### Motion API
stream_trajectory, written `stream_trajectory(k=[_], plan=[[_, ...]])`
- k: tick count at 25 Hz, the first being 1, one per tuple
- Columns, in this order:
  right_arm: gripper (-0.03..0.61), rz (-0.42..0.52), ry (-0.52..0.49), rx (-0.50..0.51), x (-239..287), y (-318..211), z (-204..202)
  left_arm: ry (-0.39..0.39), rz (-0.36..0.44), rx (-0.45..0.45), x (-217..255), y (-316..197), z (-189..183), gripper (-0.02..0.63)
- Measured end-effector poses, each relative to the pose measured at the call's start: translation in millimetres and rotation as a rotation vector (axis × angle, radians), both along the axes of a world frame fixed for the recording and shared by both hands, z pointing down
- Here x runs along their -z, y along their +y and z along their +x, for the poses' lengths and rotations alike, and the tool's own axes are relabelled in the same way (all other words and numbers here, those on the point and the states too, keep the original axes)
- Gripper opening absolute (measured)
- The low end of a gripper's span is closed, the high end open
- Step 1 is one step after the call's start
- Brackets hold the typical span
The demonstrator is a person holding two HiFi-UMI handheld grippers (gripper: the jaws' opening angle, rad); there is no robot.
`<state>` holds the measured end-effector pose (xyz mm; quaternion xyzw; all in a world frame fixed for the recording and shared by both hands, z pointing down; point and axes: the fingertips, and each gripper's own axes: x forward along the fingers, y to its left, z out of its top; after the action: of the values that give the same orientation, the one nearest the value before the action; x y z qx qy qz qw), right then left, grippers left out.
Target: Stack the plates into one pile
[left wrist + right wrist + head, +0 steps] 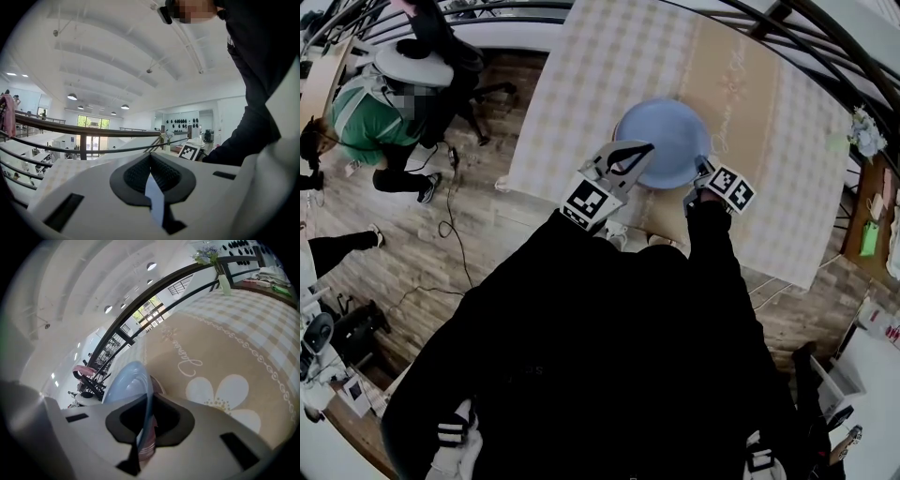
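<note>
Left claw: you have it clamped on the blue plate, at the near rim.
Right claw: yours pinches the blue rim with the pink plate beneath.
Plates: one blue, one pink, over the table.

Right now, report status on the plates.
Left gripper shut, by the blue plate rim. Right gripper shut on blue plate with pink plate under it. Nothing seen in the way.

Stacked pair, pale blue plate on pink plate, over checked tablecloth
</note>
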<state>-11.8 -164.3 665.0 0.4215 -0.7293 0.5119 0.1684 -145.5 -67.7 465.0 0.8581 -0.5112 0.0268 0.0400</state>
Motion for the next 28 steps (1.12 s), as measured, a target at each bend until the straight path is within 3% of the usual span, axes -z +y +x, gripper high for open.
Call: stream_trajectory(k=[11, 15, 19, 24, 28], plan=[[0.048, -0.037, 0.017, 0.003, -20.8, 8.6, -6.2, -0.005, -0.016, 0.020, -4.8, 14.8, -14.8, 0.020], [0.163, -0.010, 0.022, 0.046, -13.4, 7.3, -13.1, -0.002, -0.014, 0.016, -4.2, 17.5, -15.0, 0.020], [0.222, 0.028, 0.072, 0.085, -4.6, 5.3, -12.5, -0.010, -0.012, 0.016, -2.1, 15.9, -13.2, 0.020], [0.218, 0.099, 0.093, 0.129, 16.1, 4.6, -5.8, -0.020, -0.012, 0.024, 3.2, 14.6, -14.3, 0.020], [0.200, 0.242, 0.080, 0.239, 50.3, 9.6, -13.8, -0.006, -0.020, 0.013, 8.9, 15.8, -12.0, 0.020]])
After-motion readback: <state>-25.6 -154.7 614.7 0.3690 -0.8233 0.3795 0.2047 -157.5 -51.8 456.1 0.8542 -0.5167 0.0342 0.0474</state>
